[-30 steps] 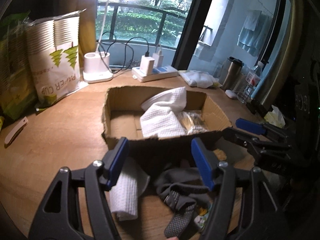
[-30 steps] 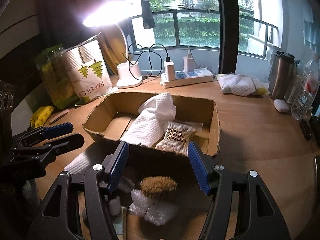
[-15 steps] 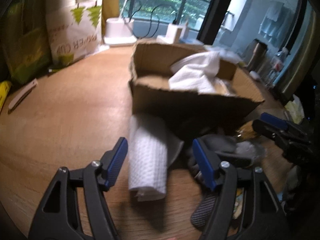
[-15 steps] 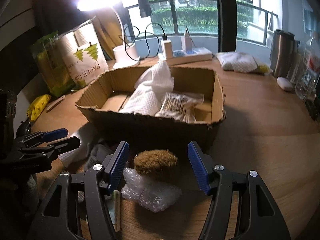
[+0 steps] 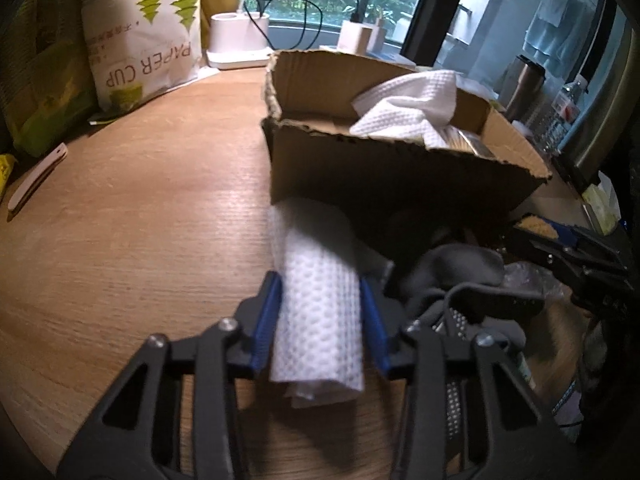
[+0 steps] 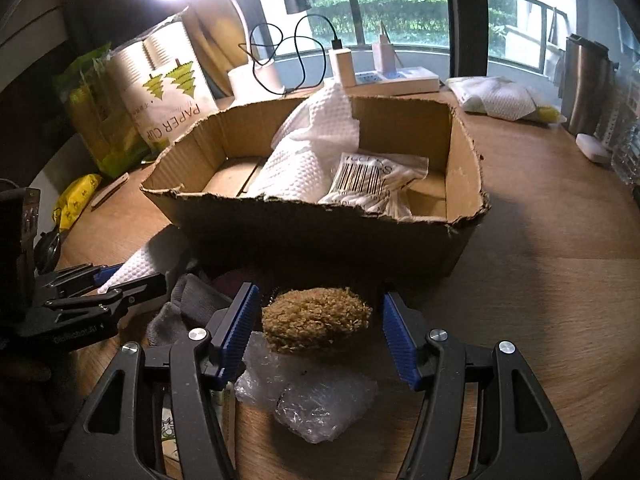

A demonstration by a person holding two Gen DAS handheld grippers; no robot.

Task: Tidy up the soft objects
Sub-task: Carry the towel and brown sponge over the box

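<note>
A rolled white towel (image 5: 318, 320) lies on the wooden table in front of the cardboard box (image 5: 380, 176). My left gripper (image 5: 319, 288) is closing on it, and both blue pads touch its sides. A grey sock (image 5: 460, 272) lies crumpled just right of the roll. In the right wrist view a brown fuzzy sponge (image 6: 316, 320) sits between the jaws of my right gripper (image 6: 320, 298). Those jaws are closing, with a gap left on each side of the sponge. The box (image 6: 320, 240) holds a white towel (image 6: 304, 160) and a packet of cotton swabs (image 6: 368, 184).
Crumpled clear plastic (image 6: 316, 400) lies under the right gripper. A paper cup bag (image 5: 144, 40), a lamp base (image 5: 236, 40) and a power strip (image 6: 392, 80) stand behind the box. A steel flask (image 6: 584, 80) and a white cloth (image 6: 496, 96) are at the back right.
Both grippers have come down toward the table. The left jaws have narrowed onto the towel roll. The right jaws now flank the brown sponge and stand a little narrower.
</note>
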